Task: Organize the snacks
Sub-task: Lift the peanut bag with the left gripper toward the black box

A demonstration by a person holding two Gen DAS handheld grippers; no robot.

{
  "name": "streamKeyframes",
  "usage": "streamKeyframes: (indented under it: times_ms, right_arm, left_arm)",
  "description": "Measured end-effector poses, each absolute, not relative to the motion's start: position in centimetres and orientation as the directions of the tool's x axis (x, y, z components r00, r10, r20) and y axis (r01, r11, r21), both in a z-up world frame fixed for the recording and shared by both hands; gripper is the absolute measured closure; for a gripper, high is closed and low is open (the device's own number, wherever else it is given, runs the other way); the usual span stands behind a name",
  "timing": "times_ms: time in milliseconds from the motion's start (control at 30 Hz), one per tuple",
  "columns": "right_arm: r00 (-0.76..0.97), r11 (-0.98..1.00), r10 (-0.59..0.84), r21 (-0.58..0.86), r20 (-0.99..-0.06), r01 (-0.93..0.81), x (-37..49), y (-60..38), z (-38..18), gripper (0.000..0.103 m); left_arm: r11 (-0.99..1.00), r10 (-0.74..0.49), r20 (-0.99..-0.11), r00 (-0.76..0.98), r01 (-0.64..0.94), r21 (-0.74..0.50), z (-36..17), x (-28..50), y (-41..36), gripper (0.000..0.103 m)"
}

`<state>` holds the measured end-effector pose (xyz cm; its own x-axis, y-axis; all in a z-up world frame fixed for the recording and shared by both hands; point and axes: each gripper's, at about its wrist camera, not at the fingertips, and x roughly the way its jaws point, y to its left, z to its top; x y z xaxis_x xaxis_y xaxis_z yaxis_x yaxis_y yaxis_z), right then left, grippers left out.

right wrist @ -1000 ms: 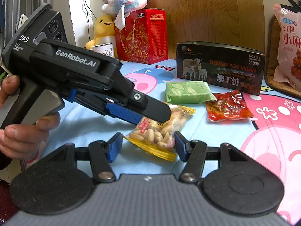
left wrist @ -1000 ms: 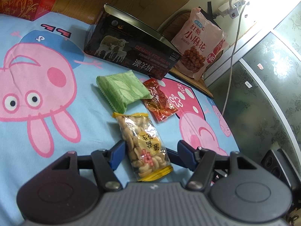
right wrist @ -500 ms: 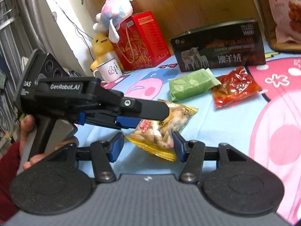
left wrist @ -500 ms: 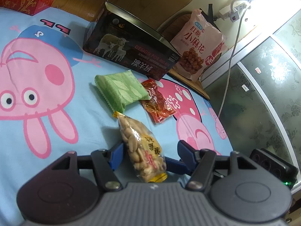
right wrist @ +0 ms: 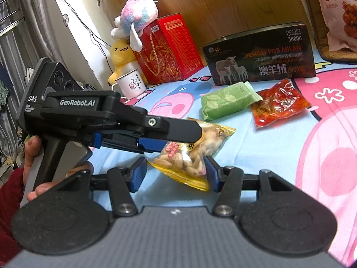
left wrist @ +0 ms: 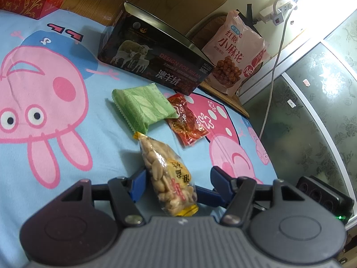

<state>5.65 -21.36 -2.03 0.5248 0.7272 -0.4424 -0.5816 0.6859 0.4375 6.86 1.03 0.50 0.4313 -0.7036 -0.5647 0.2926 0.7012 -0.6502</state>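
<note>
While the peanut bag point(right wrist: 191, 154) is seen tipped up on its edge just above the cartoon bedsheet point(left wrist: 89, 156), it is bracketed by both tools at once. The right gripper point(right wrist: 176, 169) appears to be clamped across the bag's lower half, one blue pad pressed into the film and the other met by the yellow crimped seam. The left gripper point(left wrist: 178, 178) is held with its jaws apart around the same bag: one pad is brushed by the plastic, the other is left clear of it.

A light, soft load is to be expected here. The clear film looks slick and crinkly, and the loose nuts inside can be counted on to shift, so a hold across the full belly is judged safer than one on the thin seam. Too hard a squeeze could crack the peanuts.

Beyond it, the green packet point(left wrist: 142, 109) and red packet point(left wrist: 185, 122) are left lying flat, touching, just before the black box point(left wrist: 156, 62).
</note>
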Motion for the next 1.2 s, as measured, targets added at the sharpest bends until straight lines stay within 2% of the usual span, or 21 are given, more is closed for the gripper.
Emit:
streamKeyframes:
  times_ms: [733,1200]
  right_arm:
    - [0.524,0.682,0.731,0.453,-0.438,-0.574,5.8,-21.5,-2.2,0.044]
    - [0.531,0.685,0.729,0.444,-0.433,-0.578,5.6,-21.4,-2.2,0.045]
  left_arm:
    - [0.702,-0.703,-0.567,0.43,0.294,-0.648,0.6,6.8,0.9,0.04]
    - [0.659,-0.739,-0.536,0.407,0.273,-0.701,1.0,6.5,2.5,0.041]
